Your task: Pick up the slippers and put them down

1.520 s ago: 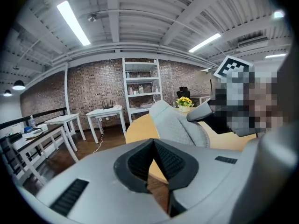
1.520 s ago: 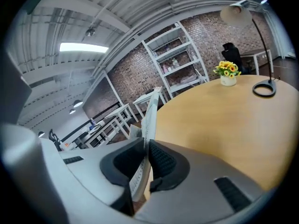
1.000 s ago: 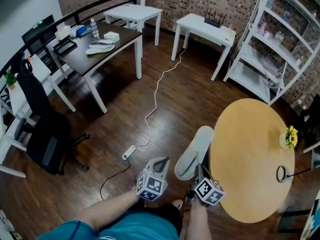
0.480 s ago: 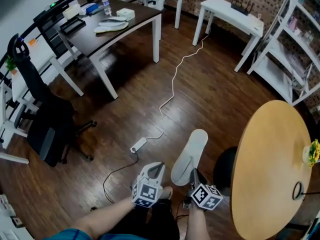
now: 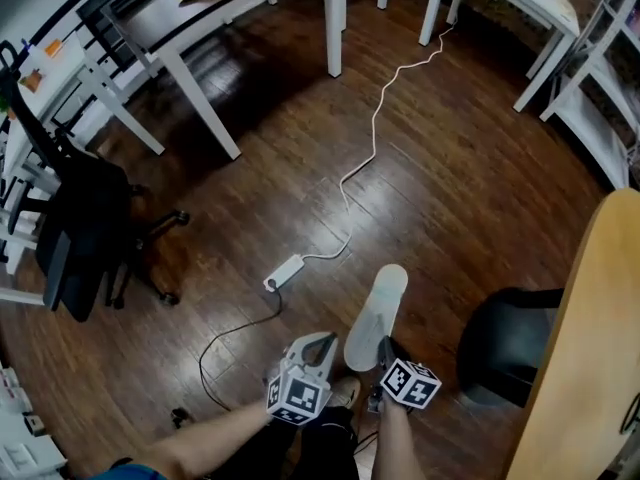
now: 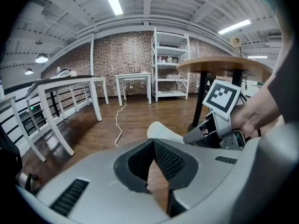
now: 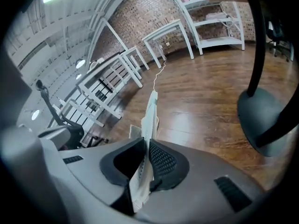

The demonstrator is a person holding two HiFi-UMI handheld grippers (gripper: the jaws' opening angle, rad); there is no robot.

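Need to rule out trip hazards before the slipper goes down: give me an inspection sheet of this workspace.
surface: dark wooden floor
job's things: one pale slipper, clamped edge-on; no second seen
clutter: nothing seen
grippers: right gripper shut on slipper; left gripper shut, empty
cables: white cable and power strip left of the slipper; black cable near left gripper
surroundings: office chair, round table with black base

L claw (image 5: 320, 343) shut, empty; R claw (image 5: 384, 348) clamped on slipper (image 5: 378, 303); both angled down, close together.
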